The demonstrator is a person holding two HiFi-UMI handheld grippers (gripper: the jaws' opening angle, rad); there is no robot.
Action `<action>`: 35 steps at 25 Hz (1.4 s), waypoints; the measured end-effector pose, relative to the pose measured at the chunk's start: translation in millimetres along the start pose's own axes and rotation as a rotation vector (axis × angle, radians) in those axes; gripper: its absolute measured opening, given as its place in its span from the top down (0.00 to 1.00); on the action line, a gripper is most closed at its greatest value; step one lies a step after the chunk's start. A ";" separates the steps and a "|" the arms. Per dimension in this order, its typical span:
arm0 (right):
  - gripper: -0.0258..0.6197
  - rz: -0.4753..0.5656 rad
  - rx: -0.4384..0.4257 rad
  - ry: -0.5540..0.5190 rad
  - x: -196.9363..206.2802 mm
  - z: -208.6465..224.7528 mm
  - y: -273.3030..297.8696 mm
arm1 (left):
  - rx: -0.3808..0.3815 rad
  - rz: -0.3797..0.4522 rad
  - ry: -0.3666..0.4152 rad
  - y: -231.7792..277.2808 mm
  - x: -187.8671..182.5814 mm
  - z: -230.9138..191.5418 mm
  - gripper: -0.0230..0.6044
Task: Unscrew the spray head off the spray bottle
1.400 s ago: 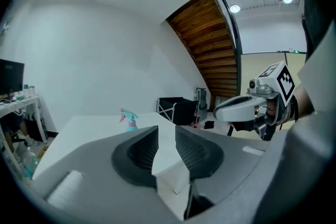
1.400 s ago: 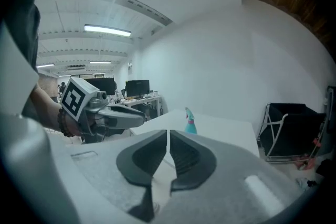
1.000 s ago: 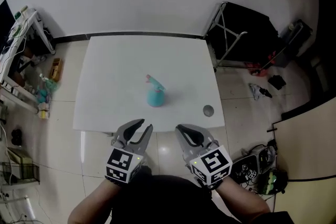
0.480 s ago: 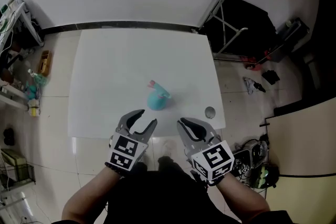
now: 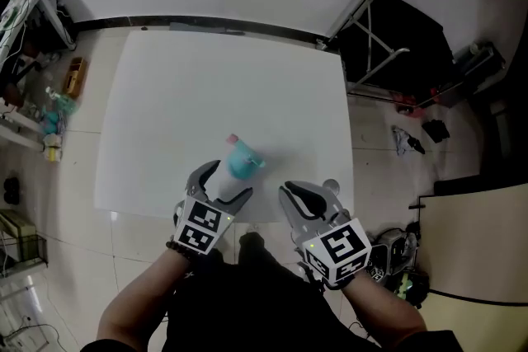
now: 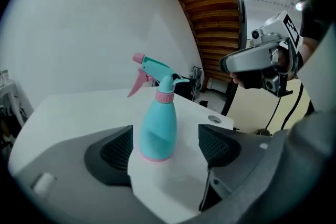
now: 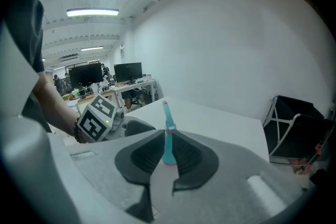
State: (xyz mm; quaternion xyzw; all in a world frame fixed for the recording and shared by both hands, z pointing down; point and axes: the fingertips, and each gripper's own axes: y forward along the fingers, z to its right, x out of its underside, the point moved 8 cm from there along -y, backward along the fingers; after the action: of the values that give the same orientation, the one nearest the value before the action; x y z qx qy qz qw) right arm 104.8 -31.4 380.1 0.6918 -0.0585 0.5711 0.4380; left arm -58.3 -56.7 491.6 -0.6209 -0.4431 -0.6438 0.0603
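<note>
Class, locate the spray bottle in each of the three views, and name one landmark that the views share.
Head view: bottle, low centre, near the front edge of the table.
Left gripper view: bottle, centre, upright, shown in full.
Right gripper view: bottle, centre, only a thin upright strip showing.
Shared landmark: the white table under it.

The left gripper (image 5: 226, 181) has pushed forward toward 12 o'clock, past the table's near edge, and its jaws are opening. The spray bottle (image 5: 242, 160), well ahead of it a second ago, now stands just at the spread jaw tips, framed between them and touching neither pad.
</note>
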 end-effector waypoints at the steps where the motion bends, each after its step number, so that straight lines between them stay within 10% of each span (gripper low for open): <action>1: 0.91 -0.005 -0.008 0.001 1.1 5.2 1.0 | -0.005 -0.002 0.002 6.8 0.0 -0.4 0.30; 14: 0.91 -0.061 -0.064 -0.006 6.7 42.5 10.7 | -0.046 -0.020 0.043 66.9 8.8 -7.4 0.18; 35: 0.91 -0.059 -0.083 -0.012 3.8 43.7 17.3 | -0.075 -0.030 0.091 72.9 7.4 -13.3 0.28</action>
State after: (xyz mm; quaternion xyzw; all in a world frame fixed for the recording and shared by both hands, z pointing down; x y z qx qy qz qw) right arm 128.4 -69.7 394.2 0.6780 -0.0644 0.5508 0.4824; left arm -24.1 -105.5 536.2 -0.5861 -0.4244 -0.6886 0.0475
